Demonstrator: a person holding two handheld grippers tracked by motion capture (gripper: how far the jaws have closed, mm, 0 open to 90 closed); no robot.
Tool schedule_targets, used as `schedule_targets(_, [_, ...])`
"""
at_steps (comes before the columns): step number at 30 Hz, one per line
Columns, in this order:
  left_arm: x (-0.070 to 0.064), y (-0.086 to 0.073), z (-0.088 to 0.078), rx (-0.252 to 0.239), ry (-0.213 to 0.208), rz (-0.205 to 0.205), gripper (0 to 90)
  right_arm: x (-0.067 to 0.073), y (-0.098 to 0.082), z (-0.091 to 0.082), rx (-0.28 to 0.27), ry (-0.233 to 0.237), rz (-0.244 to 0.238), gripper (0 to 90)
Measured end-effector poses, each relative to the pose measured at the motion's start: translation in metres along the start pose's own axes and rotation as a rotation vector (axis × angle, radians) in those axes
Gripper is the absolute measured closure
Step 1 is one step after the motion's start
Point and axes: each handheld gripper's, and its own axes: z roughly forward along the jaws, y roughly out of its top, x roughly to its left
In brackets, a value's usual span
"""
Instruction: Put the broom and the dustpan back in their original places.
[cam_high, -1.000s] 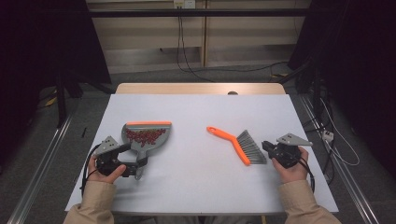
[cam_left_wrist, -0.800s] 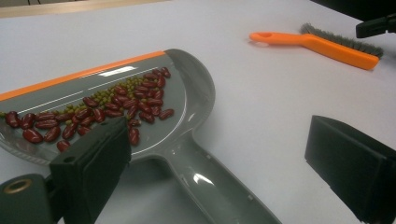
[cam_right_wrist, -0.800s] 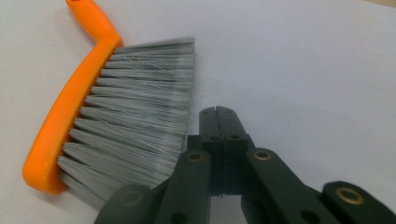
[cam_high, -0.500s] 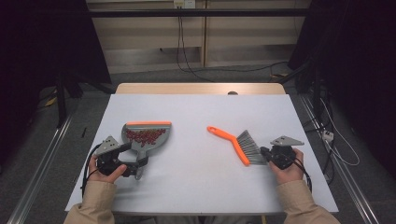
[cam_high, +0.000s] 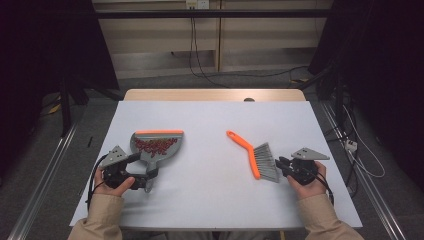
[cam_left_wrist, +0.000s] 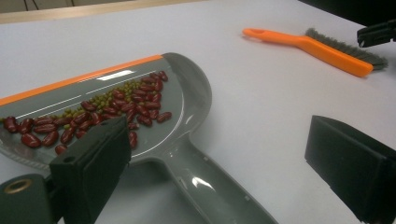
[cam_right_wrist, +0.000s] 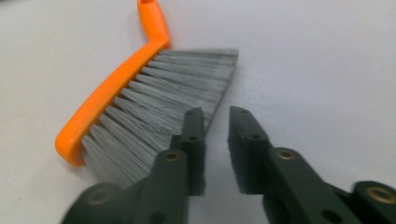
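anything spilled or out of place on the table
Nothing stands out. The beans all lie inside the dustpan, none on the table around it. The brush lies flat on its side, undamaged.

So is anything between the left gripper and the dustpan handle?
Nothing visible. The left gripper stands open with the dustpan handle running bare between its jaws, touching neither. The beans sit farther up in the pan.

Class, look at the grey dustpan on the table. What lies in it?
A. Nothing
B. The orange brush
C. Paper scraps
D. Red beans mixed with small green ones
D: the dustpan holds a heap of red beans with small green ones among them.
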Motion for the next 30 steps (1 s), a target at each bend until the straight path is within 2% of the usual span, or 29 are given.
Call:
schedule_targets(6, [-0.002,0.000,-0.003,-0.034,-0.016,0.009,6.7,0.001,0.002,-0.011,-0.081,0.070,0.012,52.4])
schedule_targets(9, [-0.002,0.000,-0.004,-0.036,-0.019,0.008,6.7,0.004,0.001,-0.013,-0.083,0.100,0.005,43.6])
schedule_targets(15, [-0.001,-0.002,-0.007,-0.035,-0.022,0.009,6.7,0.006,-0.003,-0.016,-0.070,0.125,-0.008,34.4])
schedule_targets(21, [-0.002,-0.006,-0.010,-0.033,-0.033,0.017,6.7,0.003,-0.010,-0.020,-0.071,0.136,-0.014,29.3])
schedule_targets(30, [-0.003,-0.007,-0.009,-0.035,-0.041,0.022,6.7,0.000,-0.015,-0.022,-0.064,0.138,-0.022,27.7])
